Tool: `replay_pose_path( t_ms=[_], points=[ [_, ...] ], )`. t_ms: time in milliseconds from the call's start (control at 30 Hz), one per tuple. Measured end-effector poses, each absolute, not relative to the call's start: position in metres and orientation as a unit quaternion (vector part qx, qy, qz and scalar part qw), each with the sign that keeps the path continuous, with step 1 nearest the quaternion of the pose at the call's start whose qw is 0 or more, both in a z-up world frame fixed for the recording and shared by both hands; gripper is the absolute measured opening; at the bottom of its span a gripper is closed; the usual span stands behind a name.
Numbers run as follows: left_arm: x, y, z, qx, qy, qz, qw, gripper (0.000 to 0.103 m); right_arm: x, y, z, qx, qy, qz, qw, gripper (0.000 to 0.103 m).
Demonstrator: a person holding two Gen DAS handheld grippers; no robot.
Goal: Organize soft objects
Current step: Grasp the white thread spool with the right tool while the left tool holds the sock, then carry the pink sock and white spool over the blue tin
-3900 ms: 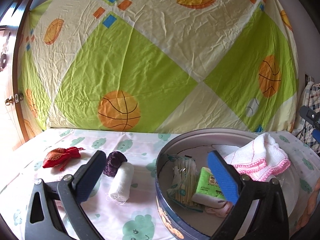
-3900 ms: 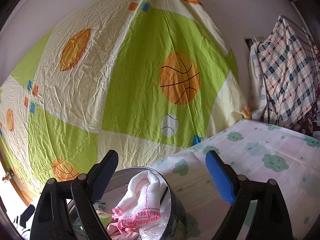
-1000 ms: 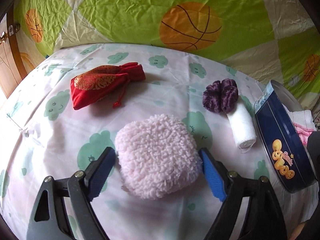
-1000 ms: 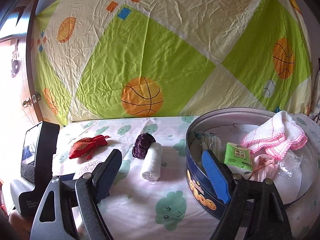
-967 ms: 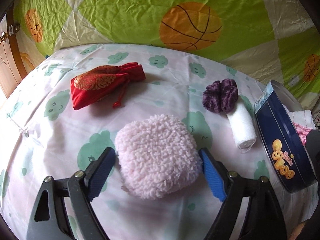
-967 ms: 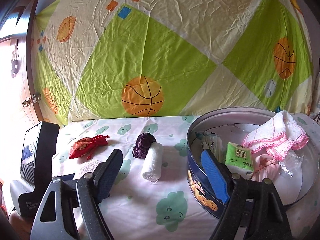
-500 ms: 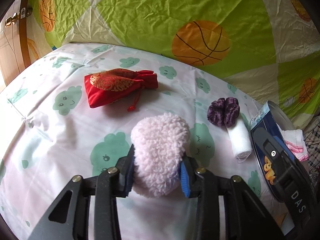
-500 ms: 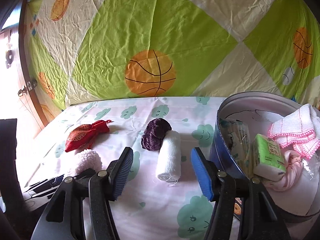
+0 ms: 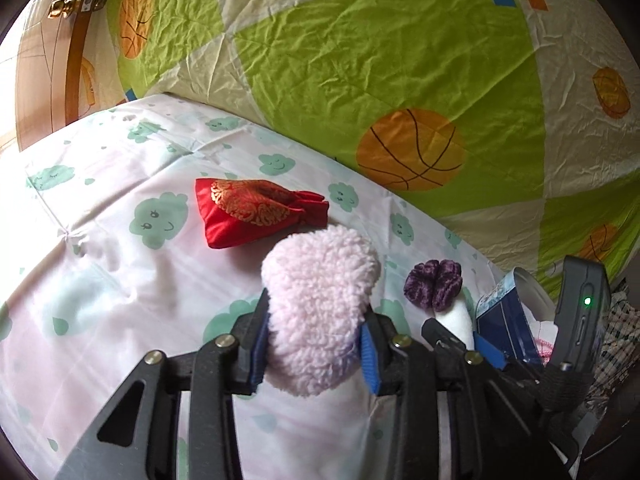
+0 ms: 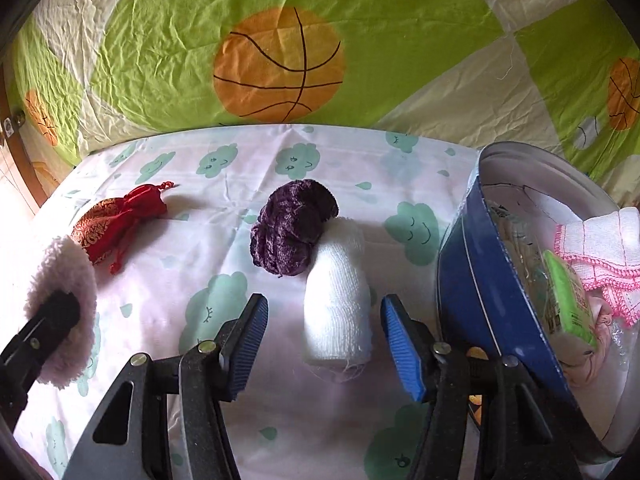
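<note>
My left gripper (image 9: pixel 314 344) is shut on a fluffy pale pink pad (image 9: pixel 320 300), squeezed between the blue pads and lifted off the sheet; the pad (image 10: pixel 64 304) also shows at the left edge of the right wrist view. My right gripper (image 10: pixel 324 340) straddles a white rolled cloth (image 10: pixel 336 296); its jaws are closing, with gaps on both sides of the roll. A purple velvet scrunchie (image 10: pixel 294 226) touches the roll's far end. A red brocade pouch (image 9: pixel 252 210) lies farther left. The round blue tin (image 10: pixel 480 292) stands at the right.
The tin holds a white towel with pink trim (image 10: pixel 600 248), a green tissue pack (image 10: pixel 568 300) and other soft items. A basketball-print sheet (image 10: pixel 280 64) hangs behind the cloud-print bed sheet (image 10: pixel 224 168). A wooden door (image 9: pixel 44 80) is at the far left.
My left gripper closed on the pink pad and raised it. My right gripper came down and forward from over the tin to the white roll, its jaws narrowing.
</note>
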State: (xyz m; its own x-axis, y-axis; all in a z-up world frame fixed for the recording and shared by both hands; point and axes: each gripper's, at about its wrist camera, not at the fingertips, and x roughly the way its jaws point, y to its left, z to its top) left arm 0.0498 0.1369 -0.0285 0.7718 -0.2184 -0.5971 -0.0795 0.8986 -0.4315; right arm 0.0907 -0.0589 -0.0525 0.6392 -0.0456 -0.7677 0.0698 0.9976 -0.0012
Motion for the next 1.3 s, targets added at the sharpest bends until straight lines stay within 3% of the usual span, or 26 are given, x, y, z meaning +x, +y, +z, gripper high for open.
replay_pose_path(
  t_ms=[100, 200, 467, 867, 1300],
  points=[
    [0.049, 0.14, -0.026, -0.236, 0.324, -0.048, 0.915, 0.037, 0.094, -0.063, -0.056, 0.027, 0.434, -0.031, 0.9, 0.04],
    [0.048, 0.14, -0.024, -0.238, 0.32, -0.051, 0.916, 0.037, 0.092, -0.065, -0.056, 0.03, 0.432, -0.021, 0.901, 0.032],
    [0.039, 0.156, -0.019, -0.235, 0.286, 0.017, 0.929, 0.037, 0.061, -0.081, -0.046, 0.099, 0.433, 0.045, 0.895, 0.032],
    [0.024, 0.168, -0.011, -0.21, 0.23, 0.111, 0.944, 0.037, -0.003, -0.08, -0.016, 0.082, 0.342, 0.162, 0.922, 0.032],
    [0.019, 0.126, -0.002, -0.141, 0.196, 0.052, 0.969, 0.037, -0.044, -0.102, 0.029, 0.044, 0.202, 0.171, 0.963, 0.032]
  ],
)
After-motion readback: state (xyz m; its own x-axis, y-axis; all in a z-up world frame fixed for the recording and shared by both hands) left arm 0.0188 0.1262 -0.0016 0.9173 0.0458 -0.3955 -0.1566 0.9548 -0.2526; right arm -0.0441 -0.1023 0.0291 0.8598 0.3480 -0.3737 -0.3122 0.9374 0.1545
